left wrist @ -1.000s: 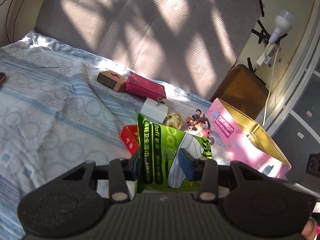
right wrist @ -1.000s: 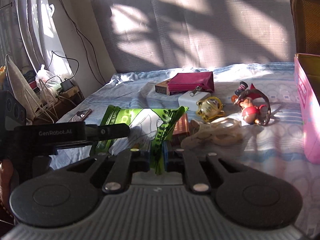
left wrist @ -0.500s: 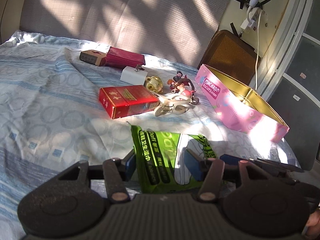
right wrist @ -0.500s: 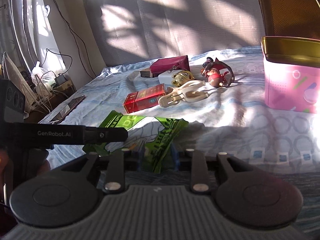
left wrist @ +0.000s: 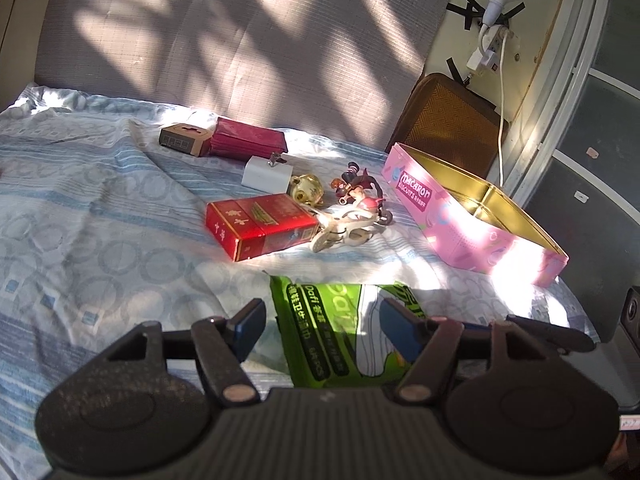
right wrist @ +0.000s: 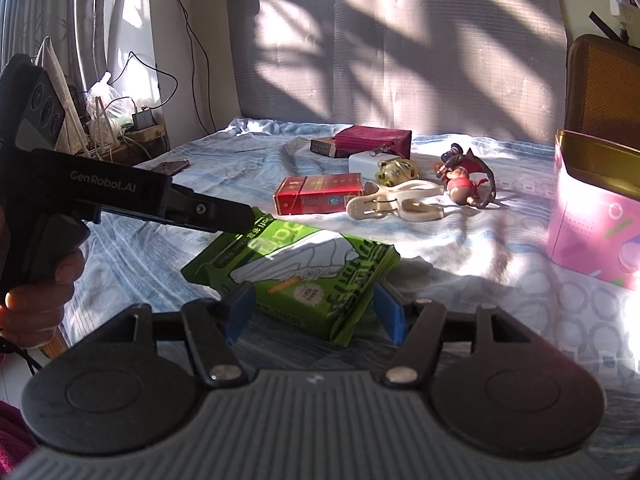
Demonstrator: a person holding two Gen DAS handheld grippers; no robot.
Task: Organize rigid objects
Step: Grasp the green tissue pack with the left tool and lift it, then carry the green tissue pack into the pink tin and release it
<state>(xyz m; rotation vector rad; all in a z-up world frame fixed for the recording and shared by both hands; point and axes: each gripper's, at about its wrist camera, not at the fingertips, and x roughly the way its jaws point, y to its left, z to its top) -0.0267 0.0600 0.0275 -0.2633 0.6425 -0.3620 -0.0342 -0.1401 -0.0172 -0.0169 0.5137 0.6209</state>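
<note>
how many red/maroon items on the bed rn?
2. The red box lies mid-bed beside the cream clip; the maroon pouch sits farther back, against the small brown box. Others may be hidden.

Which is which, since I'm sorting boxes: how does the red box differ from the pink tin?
The red box is closed and lies flat; the pink tin is open, its gold inside showing. The red box looks smaller than the pink tin. The red box touches the cream clip; the pink tin sits apart. Both rest on the bedsheet.
</note>
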